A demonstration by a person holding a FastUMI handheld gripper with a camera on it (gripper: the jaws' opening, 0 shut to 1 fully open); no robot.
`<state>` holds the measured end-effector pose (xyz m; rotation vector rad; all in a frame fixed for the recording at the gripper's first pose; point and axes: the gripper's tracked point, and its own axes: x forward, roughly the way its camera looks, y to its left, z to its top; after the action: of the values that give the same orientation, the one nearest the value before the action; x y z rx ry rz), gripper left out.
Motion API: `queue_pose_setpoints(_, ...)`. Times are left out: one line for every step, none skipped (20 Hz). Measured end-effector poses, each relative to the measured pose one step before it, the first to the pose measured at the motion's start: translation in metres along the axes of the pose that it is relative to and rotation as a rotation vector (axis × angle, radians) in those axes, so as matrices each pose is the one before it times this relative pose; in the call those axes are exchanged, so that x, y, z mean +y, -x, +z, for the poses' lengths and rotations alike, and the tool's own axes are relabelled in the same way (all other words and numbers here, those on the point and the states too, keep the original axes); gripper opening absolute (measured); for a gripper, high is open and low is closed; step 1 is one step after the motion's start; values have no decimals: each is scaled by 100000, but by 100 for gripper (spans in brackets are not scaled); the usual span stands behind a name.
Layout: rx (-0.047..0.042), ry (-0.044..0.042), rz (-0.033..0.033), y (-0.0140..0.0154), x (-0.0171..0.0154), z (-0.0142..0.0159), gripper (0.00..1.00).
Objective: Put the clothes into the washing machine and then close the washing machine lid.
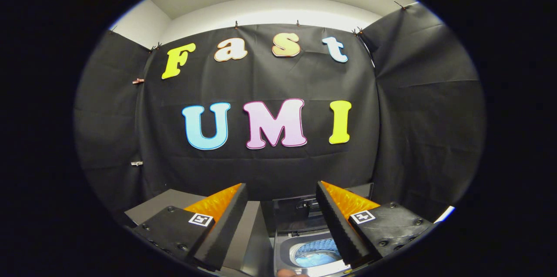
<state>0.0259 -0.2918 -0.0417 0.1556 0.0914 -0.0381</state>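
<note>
Hovering gripper (280,207), fingers wide apart, holding nothing; washer (304,242) below between them, lid (300,211) upright, blue cloth (315,257) in drum.

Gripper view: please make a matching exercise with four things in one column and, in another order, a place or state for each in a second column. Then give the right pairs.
Things:
1. gripper
2. washing machine lid
3. blue clothes
4. grey table

Places or states:
A. lying inside the drum
B. raised, standing behind the opening
C. fingers apart, holding nothing
D. beside the washing machine, under the left finger

Right pairs: 1-C, 2-B, 3-A, 4-D
</note>
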Motion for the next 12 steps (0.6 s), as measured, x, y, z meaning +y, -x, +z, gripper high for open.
queue_pose_setpoints(-305,162,388,150,60,158,98)
queue_pose_setpoints(-30,-17,443,31,246,-79,98)
queue_pose_setpoints(57,-17,221,127,73,16,98)
queue_pose_setpoints(-74,120,38,94,-55,42,98)
queue_pose_setpoints(-245,-28,172,126,8,115,99)
queue_pose_setpoints(-113,22,45,147,72,59,99)
queue_pose_setpoints(-230,48,-105,54,-46,54,99)
queue_pose_setpoints(-254,72,-50,54,-36,72,99)
queue_pose_setpoints(-167,14,50,-30,29,72,99)
queue_pose_setpoints(-239,-140,166,11,124,197,99)
queue_pose_setpoints(-42,-207,117,63,87,178,99)
queue_pose_setpoints(424,-94,-38,24,78,-57,99)
